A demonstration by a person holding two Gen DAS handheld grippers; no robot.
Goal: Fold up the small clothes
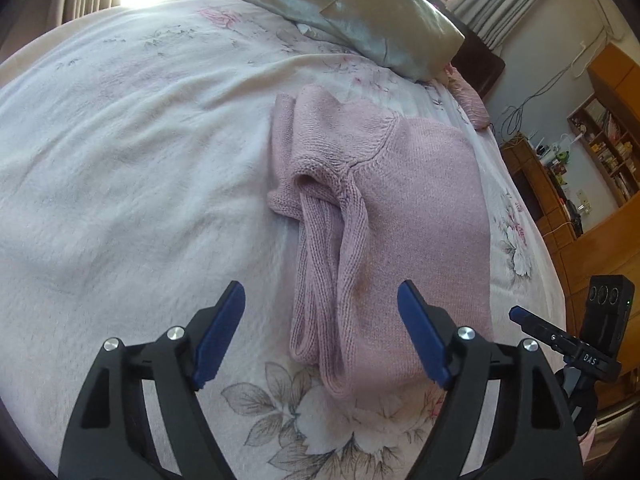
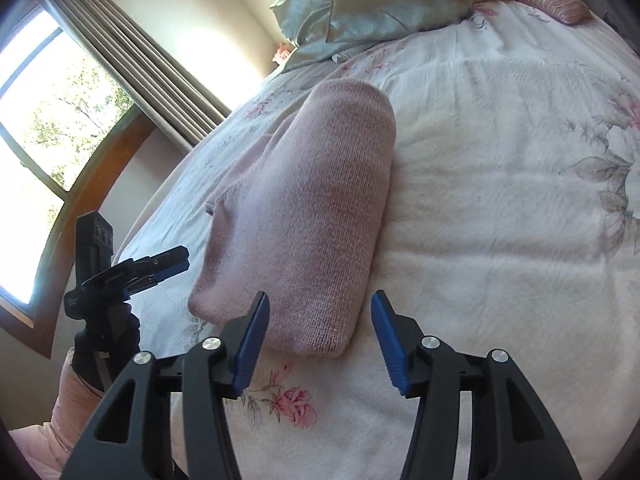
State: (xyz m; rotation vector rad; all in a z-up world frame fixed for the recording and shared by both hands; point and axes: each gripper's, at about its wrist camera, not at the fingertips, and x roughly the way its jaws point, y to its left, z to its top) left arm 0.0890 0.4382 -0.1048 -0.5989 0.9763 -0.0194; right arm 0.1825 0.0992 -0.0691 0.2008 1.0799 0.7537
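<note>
A small pink knitted sweater (image 1: 404, 216) lies folded into a long narrow shape on the white floral bedspread (image 1: 120, 184), its sleeves tucked along the left side. My left gripper (image 1: 322, 304) hovers open just above the near end of it, nothing between its blue pads. In the right wrist view the same sweater (image 2: 304, 216) shows as a smooth folded bundle. My right gripper (image 2: 320, 312) stands open over its near edge, holding nothing. Each gripper shows in the other's view: the right gripper (image 1: 520, 314) at the far right, the left gripper (image 2: 176, 262) at the left.
Satin pillows (image 1: 360, 12) lie at the head of the bed, with a pink striped cushion (image 1: 472, 100) beside them. Wooden shelves and a cabinet (image 1: 592, 148) stand past the bed's right edge. A curtained window (image 2: 52, 128) is on the other side. A pink sleeve (image 2: 68, 412) shows at bottom left.
</note>
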